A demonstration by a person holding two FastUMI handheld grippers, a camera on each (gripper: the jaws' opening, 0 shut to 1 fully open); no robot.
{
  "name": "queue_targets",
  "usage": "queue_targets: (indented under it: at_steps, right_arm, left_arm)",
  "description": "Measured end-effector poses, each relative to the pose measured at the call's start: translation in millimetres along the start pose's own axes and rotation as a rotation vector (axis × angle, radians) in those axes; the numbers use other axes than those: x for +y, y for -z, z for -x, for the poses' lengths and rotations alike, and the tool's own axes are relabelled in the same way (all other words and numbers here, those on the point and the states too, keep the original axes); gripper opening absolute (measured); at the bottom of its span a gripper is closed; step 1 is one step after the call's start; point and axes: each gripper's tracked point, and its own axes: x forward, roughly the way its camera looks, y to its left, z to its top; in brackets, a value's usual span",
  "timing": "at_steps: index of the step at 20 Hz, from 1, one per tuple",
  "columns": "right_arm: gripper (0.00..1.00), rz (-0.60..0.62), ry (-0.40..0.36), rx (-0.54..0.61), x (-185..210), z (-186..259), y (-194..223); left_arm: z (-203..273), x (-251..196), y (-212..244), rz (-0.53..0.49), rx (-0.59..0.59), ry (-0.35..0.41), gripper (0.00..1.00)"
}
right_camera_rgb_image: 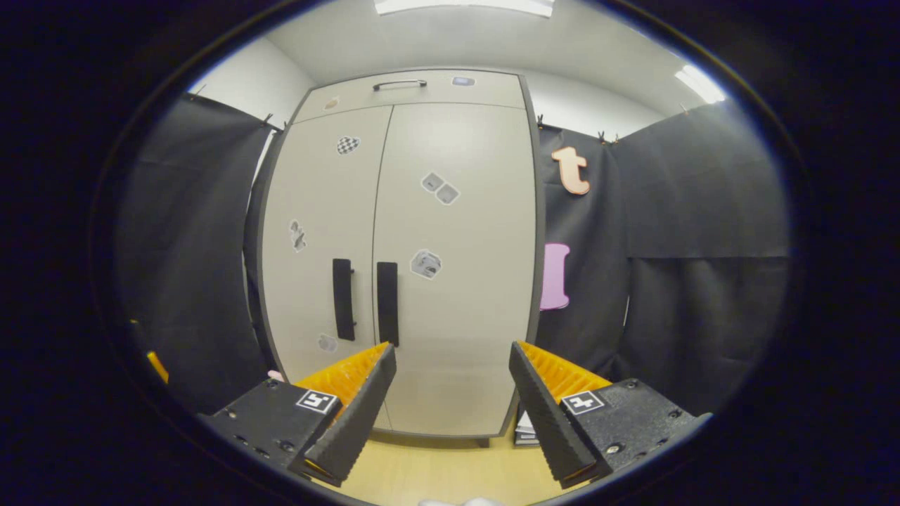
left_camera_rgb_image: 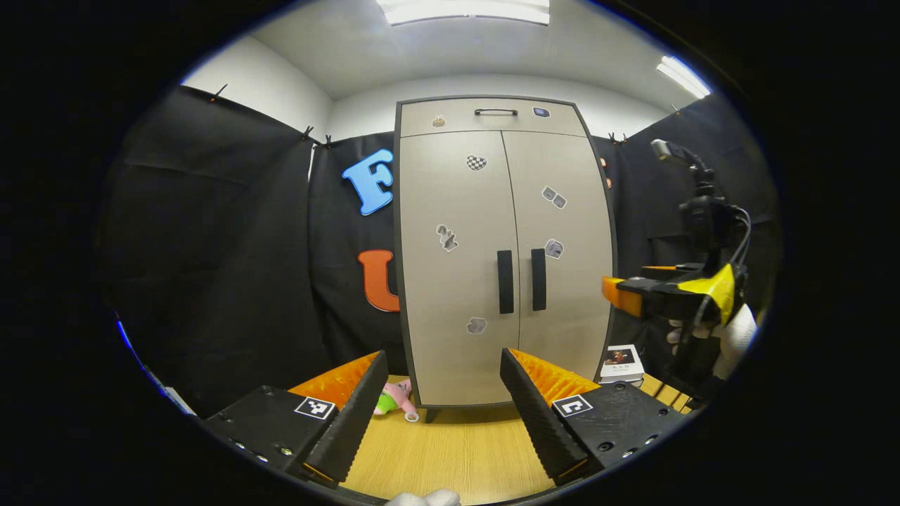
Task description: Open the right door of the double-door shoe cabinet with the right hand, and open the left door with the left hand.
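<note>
A tall beige double-door shoe cabinet [left_camera_rgb_image: 503, 246] stands ahead, both doors closed. Two dark vertical handles sit side by side at the centre seam: the left door's handle [left_camera_rgb_image: 505, 281] and the right door's handle [left_camera_rgb_image: 538, 279]. In the right gripper view the same cabinet [right_camera_rgb_image: 415, 246] looms closer, with the left handle [right_camera_rgb_image: 342, 299] and right handle [right_camera_rgb_image: 387, 303]. My left gripper [left_camera_rgb_image: 443, 362] is open, well short of the doors. My right gripper [right_camera_rgb_image: 452, 355] is open too, its left finger just below the right handle, not touching. The left gripper view also shows that right gripper [left_camera_rgb_image: 633, 292] at the cabinet's right side.
A drawer with a handle [left_camera_rgb_image: 495, 112] tops the cabinet. A small plush toy [left_camera_rgb_image: 395, 400] lies on the wooden floor at the cabinet's left foot. A book [left_camera_rgb_image: 622, 362] rests on a slatted bench at the right. Black cloth walls close in on both sides.
</note>
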Motion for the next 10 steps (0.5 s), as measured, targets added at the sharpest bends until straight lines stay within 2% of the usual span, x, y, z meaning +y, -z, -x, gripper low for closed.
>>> queue_targets:
  at_steps: [5, 10]
  right_arm:
    - [0.99, 0.012, -0.032, 0.022, 43, -84, -2]
    - [0.92, -0.049, -0.070, 0.069, 73, -138, 5]
  left_arm:
    - [3, 6, -5, -0.003, 0.009, -0.057, 0.96]
    - [2, 15, -9, 0.003, 0.009, -0.120, 0.96]
